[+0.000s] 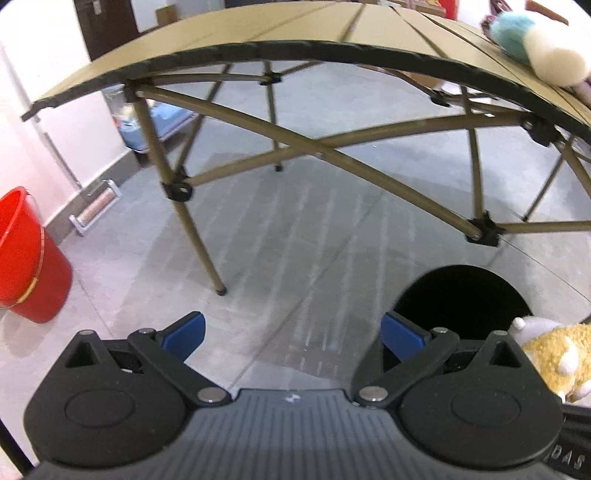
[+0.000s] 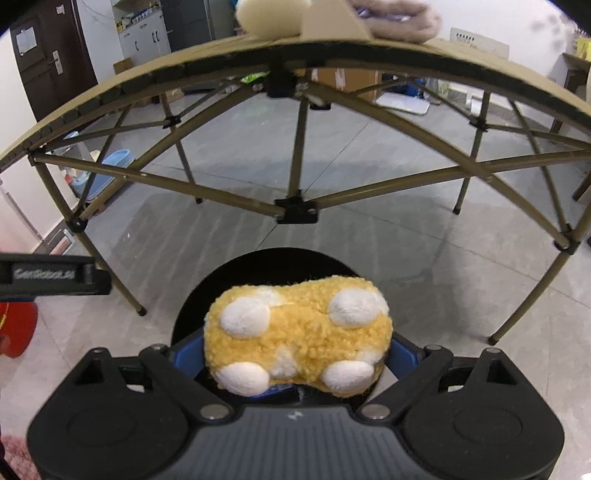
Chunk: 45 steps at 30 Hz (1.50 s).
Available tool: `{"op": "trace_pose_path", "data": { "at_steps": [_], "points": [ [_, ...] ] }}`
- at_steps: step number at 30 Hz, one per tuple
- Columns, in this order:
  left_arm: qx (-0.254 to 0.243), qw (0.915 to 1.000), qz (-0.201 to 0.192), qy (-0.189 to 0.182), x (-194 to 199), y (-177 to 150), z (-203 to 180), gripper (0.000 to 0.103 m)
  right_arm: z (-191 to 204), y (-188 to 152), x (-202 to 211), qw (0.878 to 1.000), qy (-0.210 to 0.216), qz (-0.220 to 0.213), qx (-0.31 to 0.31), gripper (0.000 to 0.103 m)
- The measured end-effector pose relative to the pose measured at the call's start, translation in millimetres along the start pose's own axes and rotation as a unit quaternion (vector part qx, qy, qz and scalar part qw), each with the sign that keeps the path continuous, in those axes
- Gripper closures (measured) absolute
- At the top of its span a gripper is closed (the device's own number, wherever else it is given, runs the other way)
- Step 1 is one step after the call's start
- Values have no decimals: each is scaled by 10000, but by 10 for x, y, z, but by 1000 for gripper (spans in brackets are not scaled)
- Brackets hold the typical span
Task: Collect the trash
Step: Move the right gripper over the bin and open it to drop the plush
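Your right gripper has its 2 blue-padded fingers closed in on the fuzzy yellow plush toy with white round paws, pinching it across its middle. The toy hangs right above the round black opening of the dark trash bin on the floor, so you look lined up for the drop. I'd say this step is nearly done, going by the task.

Handling-wise, that plush looks very light and squashy. It'll compress a lot between the fingers, so the hold feels secure, but the fleece can snag on the pads when you let go. Opening wide should let it fall clear. Nothing fragile here, and a mid-body grip like yours is the right spot, since the paws are too small and floppy to hold by.

Your left gripper is spread wide with nothing between its fingers, hovering over the grey tiled floor just beside the bin. You can see the toy at the right edge of its view too.

More soft stuff sits up on the tan folding counter: a teal and cream plush thing near the edge. It probably handles the same way. The red plastic bucket stands off to the left by the wall, well apart from the bin.
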State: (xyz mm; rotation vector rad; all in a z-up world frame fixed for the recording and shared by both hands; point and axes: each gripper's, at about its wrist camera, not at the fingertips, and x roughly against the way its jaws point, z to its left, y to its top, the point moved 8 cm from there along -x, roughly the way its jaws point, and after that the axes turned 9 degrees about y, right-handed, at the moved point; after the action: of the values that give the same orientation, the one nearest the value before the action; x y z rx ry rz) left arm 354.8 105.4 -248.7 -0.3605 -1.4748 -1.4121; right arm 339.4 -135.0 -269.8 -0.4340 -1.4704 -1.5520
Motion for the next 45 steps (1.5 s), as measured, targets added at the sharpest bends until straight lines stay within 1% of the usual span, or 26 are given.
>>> {"op": "trace_pose_path", "data": {
  "at_steps": [6,12,23,36,42,45],
  "points": [
    [136,9998,56,141,-104,3,195,0,18,31,-220,9992,8,298,-265,7],
    [210,9996,38,159,-98,2,282,0,86,23,-421,9972,49,578,-464,7],
    [264,9994,86,203,-125,-33,382,0,103,-39,-680,9943,-184,912,-522,7],
    [296,9993,134,182,-145,-40,414,0,134,-97,-868,9920,-417,1140,-337,7],
    [291,9993,154,172,-149,-46,409,0,130,-88,-873,9921,-444,1135,-310,7],
    [284,9993,191,173,-165,-53,405,0,123,-95,-877,9918,-473,1145,-326,5]
  ]
}}
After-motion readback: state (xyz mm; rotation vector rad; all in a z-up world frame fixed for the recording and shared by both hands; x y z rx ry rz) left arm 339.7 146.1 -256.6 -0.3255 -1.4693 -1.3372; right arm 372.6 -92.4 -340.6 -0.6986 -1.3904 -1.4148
